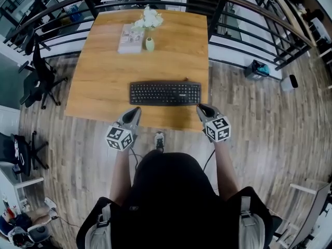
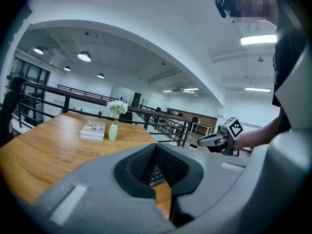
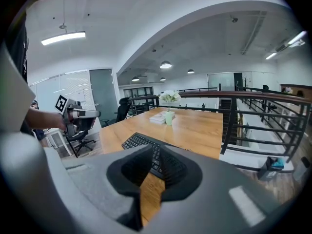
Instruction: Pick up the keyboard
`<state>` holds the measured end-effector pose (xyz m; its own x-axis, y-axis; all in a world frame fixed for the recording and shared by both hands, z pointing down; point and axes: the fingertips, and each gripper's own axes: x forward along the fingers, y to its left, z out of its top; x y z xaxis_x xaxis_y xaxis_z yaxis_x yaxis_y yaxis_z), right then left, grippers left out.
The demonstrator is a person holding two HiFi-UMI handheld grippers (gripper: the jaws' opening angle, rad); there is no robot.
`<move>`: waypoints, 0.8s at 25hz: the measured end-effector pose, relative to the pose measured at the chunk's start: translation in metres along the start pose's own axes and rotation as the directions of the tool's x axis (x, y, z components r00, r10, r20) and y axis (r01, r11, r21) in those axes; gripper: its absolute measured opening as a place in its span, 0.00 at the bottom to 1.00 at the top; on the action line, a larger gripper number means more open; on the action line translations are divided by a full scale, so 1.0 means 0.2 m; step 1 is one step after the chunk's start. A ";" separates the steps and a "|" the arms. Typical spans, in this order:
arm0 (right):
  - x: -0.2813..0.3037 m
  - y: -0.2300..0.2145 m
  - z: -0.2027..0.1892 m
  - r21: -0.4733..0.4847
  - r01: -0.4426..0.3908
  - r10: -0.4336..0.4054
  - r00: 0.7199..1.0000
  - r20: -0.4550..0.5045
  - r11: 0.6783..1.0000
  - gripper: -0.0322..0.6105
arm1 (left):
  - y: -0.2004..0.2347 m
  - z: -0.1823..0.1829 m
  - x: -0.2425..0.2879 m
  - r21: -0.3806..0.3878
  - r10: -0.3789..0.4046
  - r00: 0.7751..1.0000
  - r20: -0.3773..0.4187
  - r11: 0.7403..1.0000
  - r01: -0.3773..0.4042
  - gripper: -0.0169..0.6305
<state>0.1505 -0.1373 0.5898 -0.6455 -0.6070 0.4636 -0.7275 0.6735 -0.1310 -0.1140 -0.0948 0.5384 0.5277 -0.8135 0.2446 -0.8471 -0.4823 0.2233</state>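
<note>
Keyboard [image 1: 165, 93] lies flat along the tabletop's [image 1: 101, 77] near edge, so we judge that our left gripper [image 1: 135, 110] and right gripper [image 1: 202, 108], both closed on nothing beside its ends, should open and pinch both ends evenly.

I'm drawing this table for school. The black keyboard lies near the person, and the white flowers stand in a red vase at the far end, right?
Not red: the vase is pale green, as the right gripper view shows. The keyboard and flowers are as you said.
</note>
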 end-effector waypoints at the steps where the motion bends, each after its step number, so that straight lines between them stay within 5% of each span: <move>1: 0.02 0.00 0.01 0.001 0.004 -0.004 1.000 -0.001 1.000 0.12 | 0.03 0.00 0.01 -0.003 -0.002 1.000 0.000 1.000 0.002 0.04; 20: 0.32 -0.15 0.10 0.032 0.068 -0.067 0.997 -0.026 0.997 0.12 | 0.37 0.08 0.31 -0.005 -0.072 0.997 -0.034 0.997 0.071 0.04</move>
<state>0.1262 -0.2047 0.6049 -0.5889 -0.6394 0.4943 -0.7766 0.6170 -0.1271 -0.1449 -0.1861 0.5558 0.5888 -0.7653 0.2601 -0.8069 -0.5377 0.2445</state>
